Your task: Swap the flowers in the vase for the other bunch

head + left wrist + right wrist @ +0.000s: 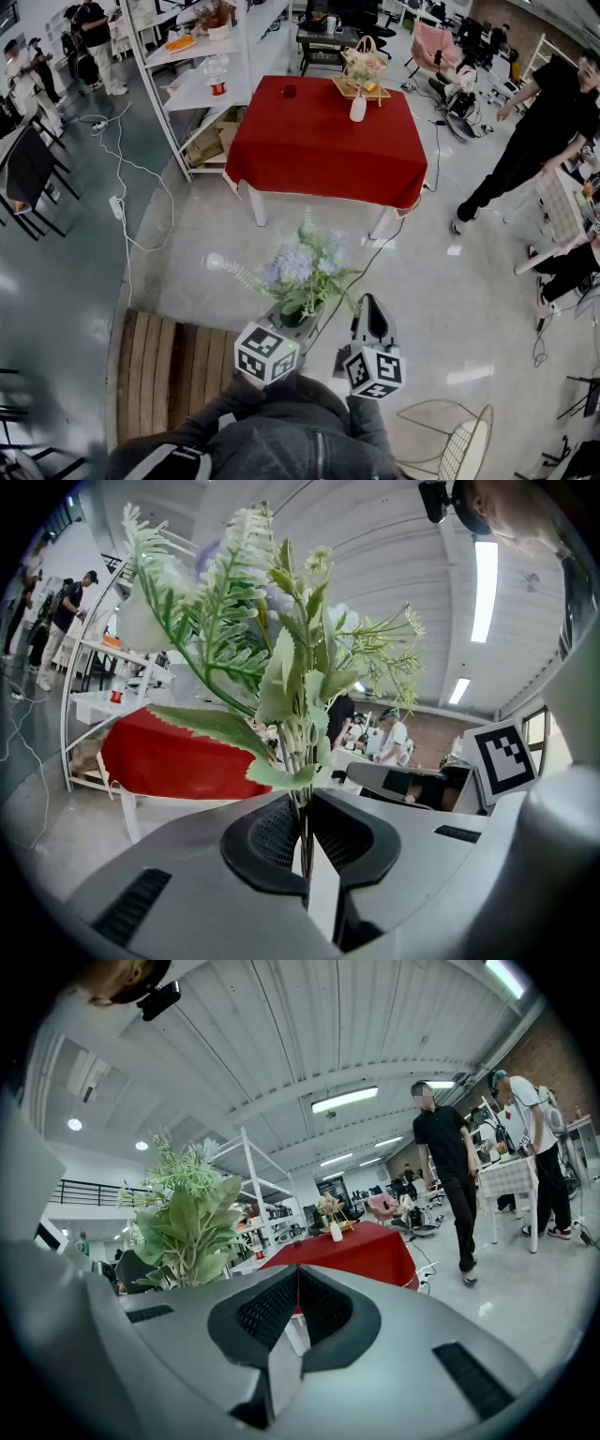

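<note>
My left gripper (296, 317) (306, 847) is shut on the stems of a bunch of pale blue flowers with green fern leaves (302, 267) (281, 658), held upright in front of me. Beside it, my right gripper (372, 326) (296, 1290) is shut with nothing between its pads. Across the floor stands a table with a red cloth (326, 141) (173, 752) (361, 1246). A white vase (358, 107) (336, 1232) with pale flowers (364, 66) stands at the table's far right, next to a wooden basket (361, 86).
White shelving (202, 75) stands left of the table, with cables (122, 187) on the floor. A person in black (539, 131) (450, 1162) walks at the right. A wooden pallet (169, 370) lies below left, a wire chair (464, 445) below right.
</note>
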The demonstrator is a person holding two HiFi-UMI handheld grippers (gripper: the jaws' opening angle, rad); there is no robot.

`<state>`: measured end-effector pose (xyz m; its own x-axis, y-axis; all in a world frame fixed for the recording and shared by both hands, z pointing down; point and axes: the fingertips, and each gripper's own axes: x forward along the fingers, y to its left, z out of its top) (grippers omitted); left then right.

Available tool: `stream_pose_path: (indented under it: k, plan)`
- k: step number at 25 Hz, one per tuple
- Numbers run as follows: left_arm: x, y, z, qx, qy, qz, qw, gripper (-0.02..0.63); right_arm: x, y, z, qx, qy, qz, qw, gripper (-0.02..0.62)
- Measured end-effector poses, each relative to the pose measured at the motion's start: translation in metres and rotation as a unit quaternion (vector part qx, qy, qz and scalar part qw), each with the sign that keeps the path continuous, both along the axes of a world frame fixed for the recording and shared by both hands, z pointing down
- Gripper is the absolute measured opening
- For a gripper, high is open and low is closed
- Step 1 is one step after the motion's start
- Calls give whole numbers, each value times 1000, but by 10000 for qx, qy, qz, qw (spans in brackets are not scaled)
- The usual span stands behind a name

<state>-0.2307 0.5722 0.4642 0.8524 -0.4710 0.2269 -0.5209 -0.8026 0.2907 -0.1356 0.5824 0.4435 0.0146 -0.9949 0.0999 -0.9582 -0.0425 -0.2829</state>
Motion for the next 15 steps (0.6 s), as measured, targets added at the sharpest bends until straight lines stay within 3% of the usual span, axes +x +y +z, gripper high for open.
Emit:
stream_pose_path:
  k: [7,15]
  plan:
    - [-3,-2,4,-89,-42,-75,9999,28,5,1,10,-96,-292,86,9995,12]
    - [11,-26,7,-146,-38,-37,9999,28,16,-24,13,-101,-278,130,9995,14]
